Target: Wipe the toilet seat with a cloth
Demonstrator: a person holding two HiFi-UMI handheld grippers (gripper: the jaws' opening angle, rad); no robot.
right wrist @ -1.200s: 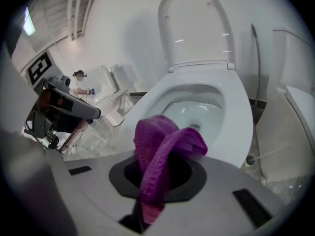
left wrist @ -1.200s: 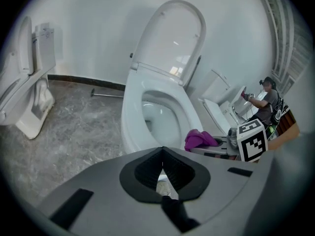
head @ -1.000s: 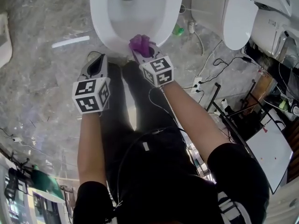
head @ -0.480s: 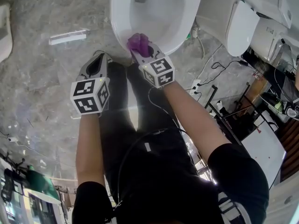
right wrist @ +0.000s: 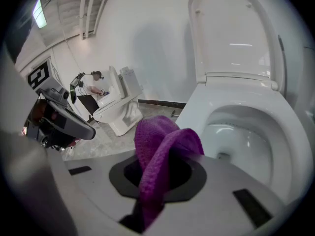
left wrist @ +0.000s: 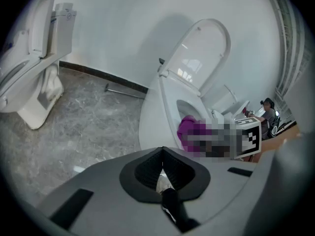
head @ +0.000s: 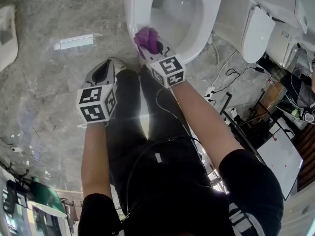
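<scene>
One purple knitted cloth (head: 146, 36) at the white oval toilet seat (head: 134, 9): wiping step
Right hand-held gripper (head: 153, 50) grasps it; left hand-held gripper (head: 105, 73) clenched, empty; next, sweep it along the rim

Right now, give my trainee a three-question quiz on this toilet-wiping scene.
1. Which gripper is shut on the purple knitted cloth? A) left B) right C) neither
2. True or false: the hinged lid of the white ceramic toilet stands raised.
3. Fill in: the left gripper has its jaws ___, with nothing between them.

Key: 1 B, the right gripper; 2 true; 3 shut.
</scene>
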